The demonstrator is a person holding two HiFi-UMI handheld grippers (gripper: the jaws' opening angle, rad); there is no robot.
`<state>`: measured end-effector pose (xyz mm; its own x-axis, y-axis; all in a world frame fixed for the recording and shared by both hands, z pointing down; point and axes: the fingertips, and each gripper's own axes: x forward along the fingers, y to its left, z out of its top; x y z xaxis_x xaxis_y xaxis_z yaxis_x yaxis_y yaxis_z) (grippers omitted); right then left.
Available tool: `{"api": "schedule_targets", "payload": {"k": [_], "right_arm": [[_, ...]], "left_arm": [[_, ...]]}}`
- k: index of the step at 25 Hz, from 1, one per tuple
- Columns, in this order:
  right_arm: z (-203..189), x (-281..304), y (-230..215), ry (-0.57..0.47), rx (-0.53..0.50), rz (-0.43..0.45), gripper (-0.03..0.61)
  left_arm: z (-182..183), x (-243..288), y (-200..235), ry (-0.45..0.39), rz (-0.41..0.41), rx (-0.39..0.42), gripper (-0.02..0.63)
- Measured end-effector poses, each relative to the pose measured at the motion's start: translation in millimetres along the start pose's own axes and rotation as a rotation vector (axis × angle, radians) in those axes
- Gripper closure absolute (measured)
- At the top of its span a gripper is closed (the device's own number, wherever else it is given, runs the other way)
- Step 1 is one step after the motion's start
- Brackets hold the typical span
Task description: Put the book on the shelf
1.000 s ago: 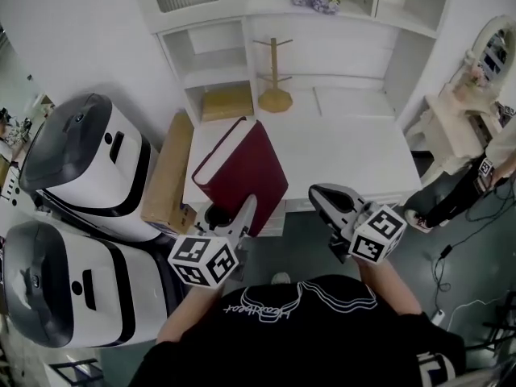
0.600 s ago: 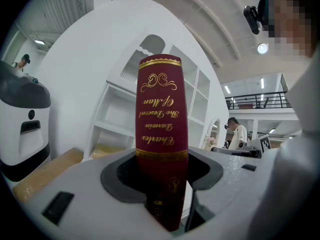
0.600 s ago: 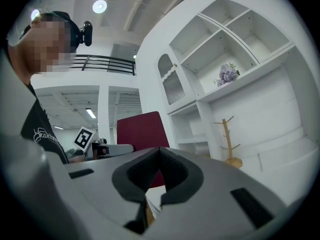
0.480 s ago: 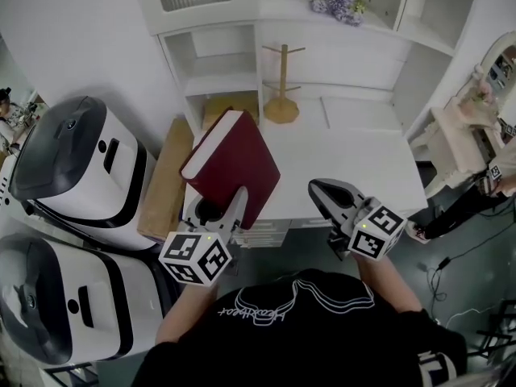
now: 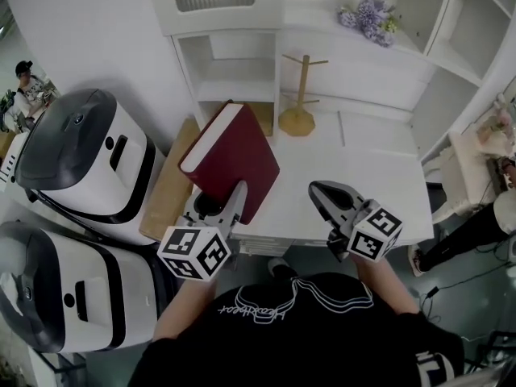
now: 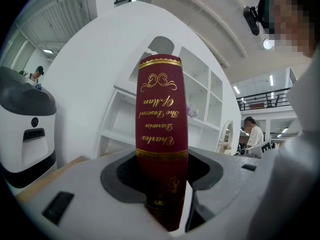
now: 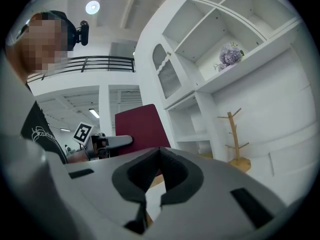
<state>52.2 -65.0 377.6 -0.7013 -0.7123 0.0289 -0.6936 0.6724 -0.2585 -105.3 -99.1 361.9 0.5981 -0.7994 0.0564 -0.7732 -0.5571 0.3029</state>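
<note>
Black short-sleeved T-shirt (image 5: 300, 339), with a white line-art print and script across the upper back. Left gripper (image 5: 226, 197) and right gripper (image 5: 319, 192): light grey moulded shells, dark grey jaw pads. Each carries a white marker cube (image 5: 193, 252) with black square codes.

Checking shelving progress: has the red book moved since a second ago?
Yes. The red book, in the left hand-held gripper, has come nearer the white shelf, its top corner now overlapping it.
</note>
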Motion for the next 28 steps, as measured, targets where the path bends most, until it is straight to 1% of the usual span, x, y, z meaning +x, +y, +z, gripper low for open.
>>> {"api": "schedule_targets", "payload": {"k": [6,14,20,28], "right_arm": [[11,26,-41,-0.004,0.015,0.026,0.572],[25,55,-84,-0.015,0.026,0.048,0.572],[34,71,-103,-0.03,0.003,0.061,0.572],[29,89,-124,-0.01,0.015,0.066,0.572]], "left_arm": [[15,41,21,0.005,0.066,0.049,0.4],[38,89,49,-0.011,0.12,0.086,0.4],[54,116,67,-0.023,0.141,0.111,0.4],[64,148,90,-0.027,0.18,0.177,0.4]]}}
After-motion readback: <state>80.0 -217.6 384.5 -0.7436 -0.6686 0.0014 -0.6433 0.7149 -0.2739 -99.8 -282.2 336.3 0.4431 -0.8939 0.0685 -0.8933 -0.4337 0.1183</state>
